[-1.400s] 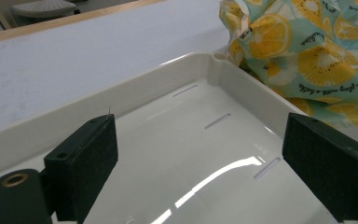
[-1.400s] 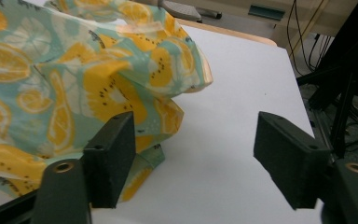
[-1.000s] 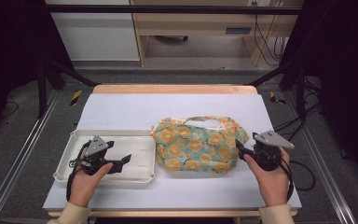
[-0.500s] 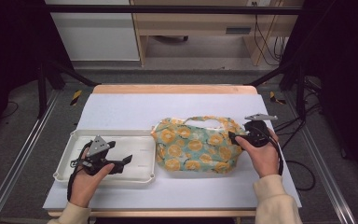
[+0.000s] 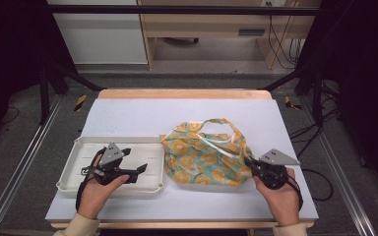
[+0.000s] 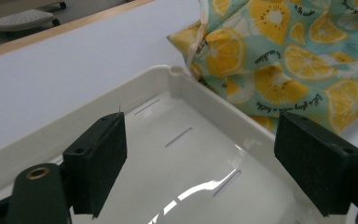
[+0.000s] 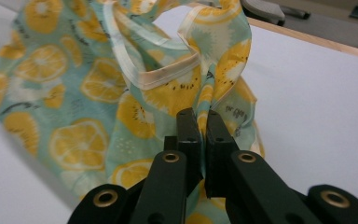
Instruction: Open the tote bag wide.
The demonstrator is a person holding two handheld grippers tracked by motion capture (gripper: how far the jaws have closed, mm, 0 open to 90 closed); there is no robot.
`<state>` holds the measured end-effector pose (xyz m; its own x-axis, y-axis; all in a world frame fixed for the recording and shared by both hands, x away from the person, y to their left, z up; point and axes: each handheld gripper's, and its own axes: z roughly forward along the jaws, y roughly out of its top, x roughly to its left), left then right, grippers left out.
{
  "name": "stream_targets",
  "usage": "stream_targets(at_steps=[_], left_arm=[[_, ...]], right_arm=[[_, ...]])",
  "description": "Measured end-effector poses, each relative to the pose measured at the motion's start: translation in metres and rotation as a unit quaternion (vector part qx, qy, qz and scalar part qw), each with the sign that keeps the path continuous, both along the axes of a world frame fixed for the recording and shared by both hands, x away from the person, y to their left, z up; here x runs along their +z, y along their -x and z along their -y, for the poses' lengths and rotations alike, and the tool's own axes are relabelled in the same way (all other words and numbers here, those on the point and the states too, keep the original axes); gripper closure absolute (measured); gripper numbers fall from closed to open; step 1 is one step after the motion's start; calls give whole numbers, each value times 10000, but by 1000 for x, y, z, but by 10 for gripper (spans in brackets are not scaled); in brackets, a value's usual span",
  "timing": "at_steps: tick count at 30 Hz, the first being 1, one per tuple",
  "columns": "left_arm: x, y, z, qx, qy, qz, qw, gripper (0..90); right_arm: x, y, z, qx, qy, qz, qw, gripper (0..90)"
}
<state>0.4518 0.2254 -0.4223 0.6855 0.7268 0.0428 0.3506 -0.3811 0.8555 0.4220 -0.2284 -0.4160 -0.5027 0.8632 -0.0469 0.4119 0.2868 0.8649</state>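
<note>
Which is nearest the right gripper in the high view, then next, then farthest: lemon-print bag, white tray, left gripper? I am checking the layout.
1. Lemon-print bag: pinched at its right edge by the right gripper.
2. White tray: left of the bag.
3. Left gripper: over the tray; too close to call against it.

Right tongs (image 7: 201, 122) pinch the lemon-print bag's (image 7: 98, 93) edge.
</note>
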Motion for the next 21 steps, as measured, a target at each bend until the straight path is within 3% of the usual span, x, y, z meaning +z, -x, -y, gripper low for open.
stream_targets(at_steps=[5,7,8,9,10,11,17,19,21], left_arm=[[9,-7,21,-228,-130,90,9996,185],[12,-11,27,-247,-123,105,9996,187],[15,-15,32,-268,-115,110,9995,187],[19,-21,43,-332,-200,146,9991,187],[19,-21,43,-332,-200,146,9991,186],[24,-29,56,-463,-277,160,9984,184],[32,-46,85,-711,-318,219,9967,177],[33,-53,92,-777,-291,154,9964,173],[32,-65,101,-871,-212,-47,9960,182]], right_arm=[[-15,23,5,247,-113,28,9996,883],[-19,26,6,306,-58,9,9995,884],[-27,31,6,385,105,-57,9992,885],[-29,32,5,402,152,-89,9990,888],[-29,32,5,402,152,-89,9990,888],[-33,33,6,399,292,-146,9987,890],[-35,32,5,378,299,-156,9987,890],[-36,33,4,392,307,-141,9987,889],[-35,33,3,408,328,-119,9986,888]])
